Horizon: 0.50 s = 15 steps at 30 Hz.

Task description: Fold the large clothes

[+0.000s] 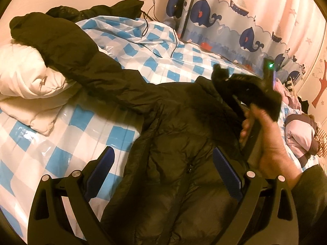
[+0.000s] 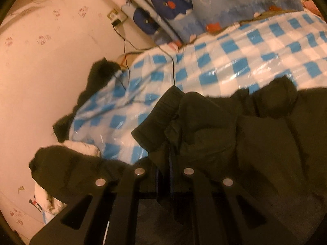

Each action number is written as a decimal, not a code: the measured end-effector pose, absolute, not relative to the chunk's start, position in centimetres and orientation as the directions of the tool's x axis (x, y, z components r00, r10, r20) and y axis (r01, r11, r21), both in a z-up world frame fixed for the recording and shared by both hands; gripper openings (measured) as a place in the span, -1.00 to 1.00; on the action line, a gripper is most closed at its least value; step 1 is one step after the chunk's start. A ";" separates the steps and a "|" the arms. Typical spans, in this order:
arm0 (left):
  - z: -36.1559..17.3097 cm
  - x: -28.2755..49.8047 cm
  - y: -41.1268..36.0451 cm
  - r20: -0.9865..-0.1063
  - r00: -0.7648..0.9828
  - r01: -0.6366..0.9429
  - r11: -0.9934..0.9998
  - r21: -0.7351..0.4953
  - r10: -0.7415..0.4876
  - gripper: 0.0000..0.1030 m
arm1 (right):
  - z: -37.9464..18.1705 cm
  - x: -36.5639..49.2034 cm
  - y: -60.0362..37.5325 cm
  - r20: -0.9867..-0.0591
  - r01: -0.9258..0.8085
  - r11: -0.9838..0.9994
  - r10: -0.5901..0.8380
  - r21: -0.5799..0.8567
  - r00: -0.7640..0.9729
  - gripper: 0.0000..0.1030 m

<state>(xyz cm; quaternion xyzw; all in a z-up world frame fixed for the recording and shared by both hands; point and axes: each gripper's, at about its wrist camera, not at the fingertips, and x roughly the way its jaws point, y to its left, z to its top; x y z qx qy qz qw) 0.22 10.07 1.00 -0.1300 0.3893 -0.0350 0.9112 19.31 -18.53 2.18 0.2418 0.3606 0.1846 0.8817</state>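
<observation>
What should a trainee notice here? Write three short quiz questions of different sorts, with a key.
1. True or false: the left gripper is shut on the black jacket.
2. What does the right gripper pinch? A: the white quilt. B: the black jacket's fabric. C: the cable.
3. Fill in: the bed cover is checked blue and ____.

Key: 1 false, its jaws stand open above the jacket. 2 B. 3 white.

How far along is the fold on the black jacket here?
Early. Done: the black jacket lies spread on the checked bed cover. In hand: the right gripper is shut on its sleeve cuff, carrying it over the body. Left: the left gripper hovers open; the other sleeve lies outstretched, unfolded.
</observation>
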 end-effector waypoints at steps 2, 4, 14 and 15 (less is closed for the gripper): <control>0.9 0.3 10.2 -0.703 0.692 -0.039 0.963 -0.266 -0.166 0.79 | 1.0 19.6 -17.8 -0.565 -0.146 0.820 0.498 0.553 0.658 -0.84; 0.8 0.4 10.3 -0.705 0.689 -0.039 0.963 -0.268 -0.168 0.79 | -0.1 19.7 -17.2 -0.582 -0.141 0.824 0.497 0.549 0.644 -0.84; 0.4 0.5 10.7 -0.717 0.677 -0.054 0.961 -0.272 -0.165 0.79 | -4.6 20.3 -15.9 -0.673 -0.097 0.831 0.507 0.548 0.539 -0.79; 0.4 0.6 10.7 -0.718 0.676 -0.054 0.961 -0.273 -0.166 0.79 | -5.1 20.5 -15.8 -0.687 -0.090 0.831 0.511 0.549 0.516 -0.76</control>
